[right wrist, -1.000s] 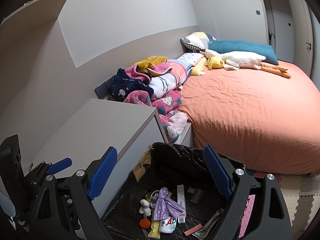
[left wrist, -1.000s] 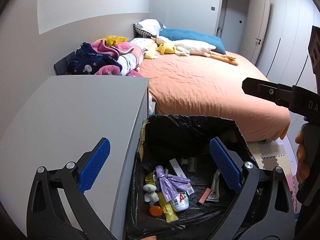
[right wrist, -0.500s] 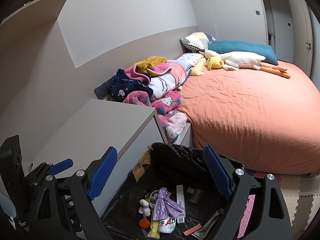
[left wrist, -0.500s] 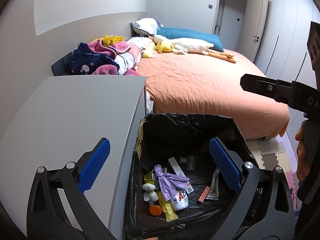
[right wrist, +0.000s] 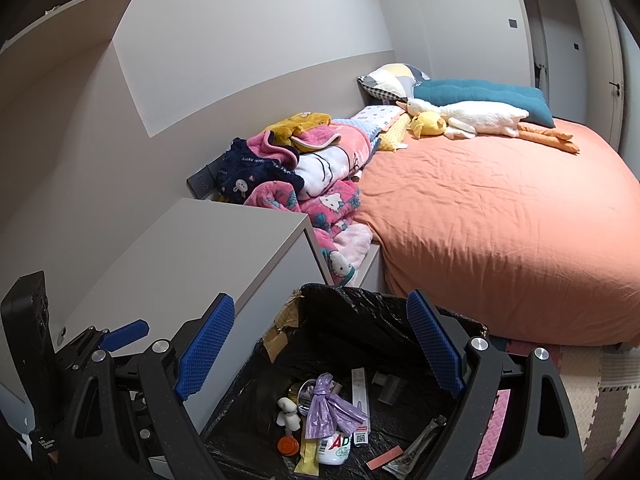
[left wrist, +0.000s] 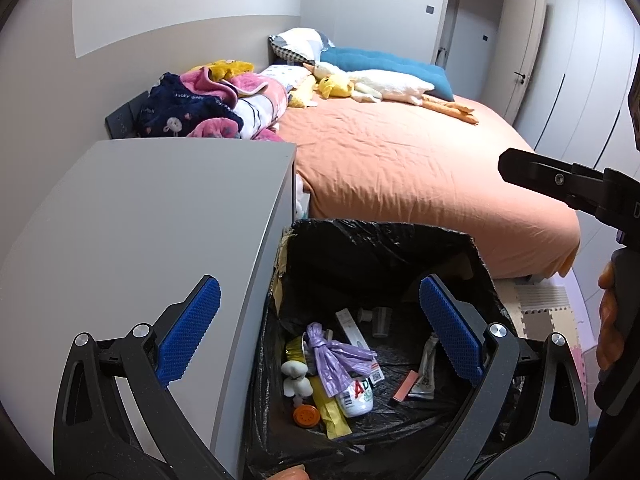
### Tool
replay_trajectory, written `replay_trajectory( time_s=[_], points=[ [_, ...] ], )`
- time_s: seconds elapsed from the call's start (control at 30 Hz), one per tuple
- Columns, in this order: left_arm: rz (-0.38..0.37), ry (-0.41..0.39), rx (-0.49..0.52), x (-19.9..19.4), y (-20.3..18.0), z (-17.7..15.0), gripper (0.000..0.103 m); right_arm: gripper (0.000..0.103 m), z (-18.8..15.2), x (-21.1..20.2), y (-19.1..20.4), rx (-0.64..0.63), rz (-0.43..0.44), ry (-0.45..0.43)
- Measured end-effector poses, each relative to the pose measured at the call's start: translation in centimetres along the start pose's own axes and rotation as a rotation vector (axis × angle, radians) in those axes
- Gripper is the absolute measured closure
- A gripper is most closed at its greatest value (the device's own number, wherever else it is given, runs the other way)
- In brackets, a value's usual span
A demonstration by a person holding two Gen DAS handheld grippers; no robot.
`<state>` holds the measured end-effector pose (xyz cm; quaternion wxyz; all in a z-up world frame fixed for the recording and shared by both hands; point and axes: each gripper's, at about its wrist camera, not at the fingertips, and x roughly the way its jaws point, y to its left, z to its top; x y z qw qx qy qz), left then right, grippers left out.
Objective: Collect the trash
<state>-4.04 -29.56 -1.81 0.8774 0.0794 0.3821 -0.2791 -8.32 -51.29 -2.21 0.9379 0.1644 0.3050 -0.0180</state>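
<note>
A box lined with a black bag stands beside a grey cabinet. In it lie a purple knotted bag, a white bottle, an orange cap, a yellow wrapper, a small white toy and a tube. My left gripper is open and empty above the box. My right gripper is open and empty above it too, and shows at the right of the left wrist view.
A bed with an orange sheet lies behind the box. Folded blankets, pillows and a plush goose sit on it. Foam floor mats lie at the right. A door is at the back.
The left wrist view has shifted slightly; the cabinet and box sit a little further left in it. The trash in the box and both open grippers look unchanged.
</note>
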Motion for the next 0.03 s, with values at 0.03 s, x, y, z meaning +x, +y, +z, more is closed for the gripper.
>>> replay_trajectory(
  time_s=[0.03],
  points=[
    [0.002, -0.001, 0.004, 0.0, -0.01, 0.01, 0.006, 0.015, 0.01, 0.02, 0.01, 0.0, -0.001, 0.001]
  ],
)
